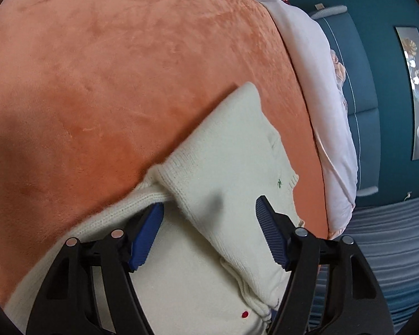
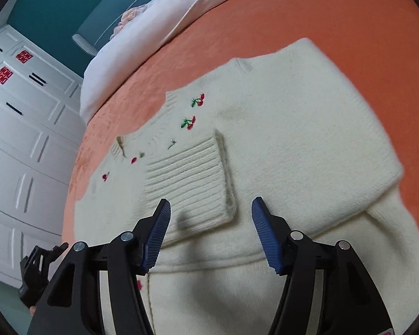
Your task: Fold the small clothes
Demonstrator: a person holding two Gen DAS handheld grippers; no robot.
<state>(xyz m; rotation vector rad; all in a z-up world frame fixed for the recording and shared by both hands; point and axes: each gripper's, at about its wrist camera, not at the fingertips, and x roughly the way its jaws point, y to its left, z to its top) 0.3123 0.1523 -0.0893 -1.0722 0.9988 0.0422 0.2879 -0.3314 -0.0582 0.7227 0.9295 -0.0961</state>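
Observation:
A cream knit sweater (image 1: 223, 153) with embroidered red cherries (image 2: 198, 100) lies flat on an orange plush blanket (image 1: 111, 69). In the right wrist view a sleeve is folded across the sweater's body (image 2: 293, 128), and its ribbed cuff (image 2: 187, 178) rests near the middle. My right gripper (image 2: 211, 201) hovers open just over that cuff, with nothing between its blue pads. My left gripper (image 1: 209, 202) is open too. It sits low over a folded sleeve edge, and its left pad (image 1: 148, 237) is beside a knit fold. Neither gripper presses on the cloth.
A pale pink duvet (image 1: 321, 83) lies along the blanket's far edge, against a teal headboard (image 1: 357, 64). Past the bed's edge are white wardrobe doors (image 2: 22, 139) and a striped grey surface (image 1: 391, 237). A black gripper frame (image 2: 39, 268) shows at the right wrist view's lower left.

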